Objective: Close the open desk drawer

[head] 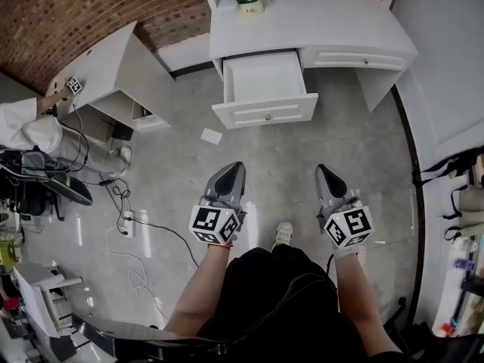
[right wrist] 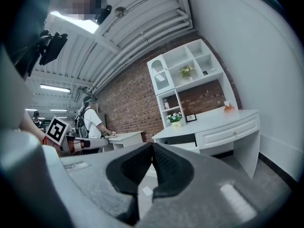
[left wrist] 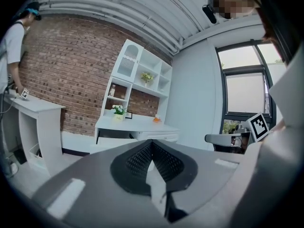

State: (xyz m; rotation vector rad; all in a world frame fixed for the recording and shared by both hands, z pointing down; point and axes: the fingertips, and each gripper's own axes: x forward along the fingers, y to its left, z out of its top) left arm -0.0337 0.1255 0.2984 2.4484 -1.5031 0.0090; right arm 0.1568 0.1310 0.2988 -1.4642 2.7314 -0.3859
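The drawer (head: 266, 89) is standing pulled out of the desk (head: 325, 21) at twelve o'clock in the head view. The left gripper (head: 235, 166) and the right gripper (head: 322, 169) are hovering over the floor at seven and five o'clock of it, well apart from it. Both are clenched on nothing, jaw tips meeting.

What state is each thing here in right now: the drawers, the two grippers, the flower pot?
Left drawer: pulled out, open, nothing visible inside.
Right drawer: shut.
Left gripper: jaws together, holding nothing, short of the desk.
Right gripper: jaws together, holding nothing.
Flower pot: upright on the desk.
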